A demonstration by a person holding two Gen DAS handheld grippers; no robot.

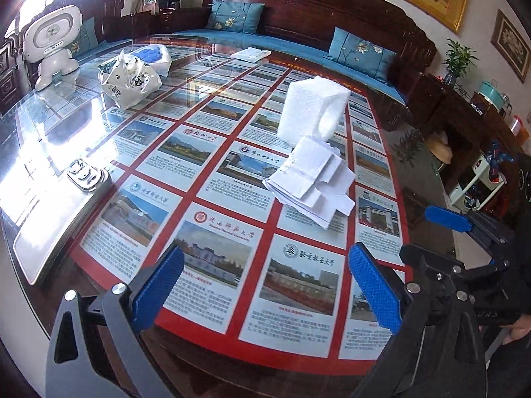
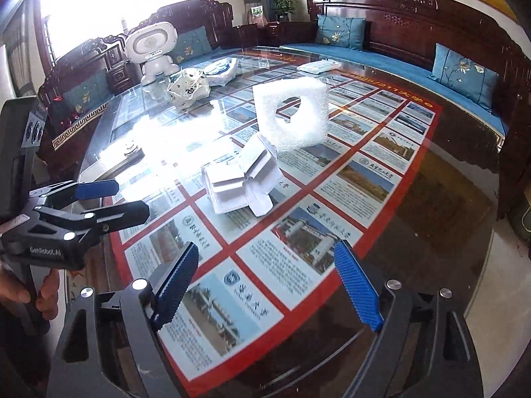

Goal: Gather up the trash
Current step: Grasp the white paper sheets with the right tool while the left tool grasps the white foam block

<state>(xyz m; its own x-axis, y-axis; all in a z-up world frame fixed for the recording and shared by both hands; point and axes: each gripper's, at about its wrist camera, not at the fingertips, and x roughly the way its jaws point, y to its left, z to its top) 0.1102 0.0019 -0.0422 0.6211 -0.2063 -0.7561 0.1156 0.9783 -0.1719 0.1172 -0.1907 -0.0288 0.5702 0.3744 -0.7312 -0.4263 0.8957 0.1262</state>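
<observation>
A white foam block with a round hole [image 1: 313,112] [image 2: 292,117] stands upright on the glass-topped table. A flattened white paper box [image 1: 315,182] [image 2: 242,182] lies just in front of it. A crumpled plastic bag [image 1: 131,81] [image 2: 189,88] lies at the far left, a second bag with blue contents [image 1: 154,56] [image 2: 220,69] behind it. My left gripper [image 1: 265,285] is open and empty above the near table edge. My right gripper [image 2: 268,285] is open and empty too; it shows in the left wrist view [image 1: 441,235], and the left one in the right wrist view [image 2: 109,199].
A white toy robot [image 1: 53,43] [image 2: 152,49] stands at the far left corner. A small white device [image 1: 84,175] and a flat grey slab [image 1: 49,225] lie at the left. A white packet [image 1: 250,53] [image 2: 317,65] lies at the far edge. Wooden sofas ring the table.
</observation>
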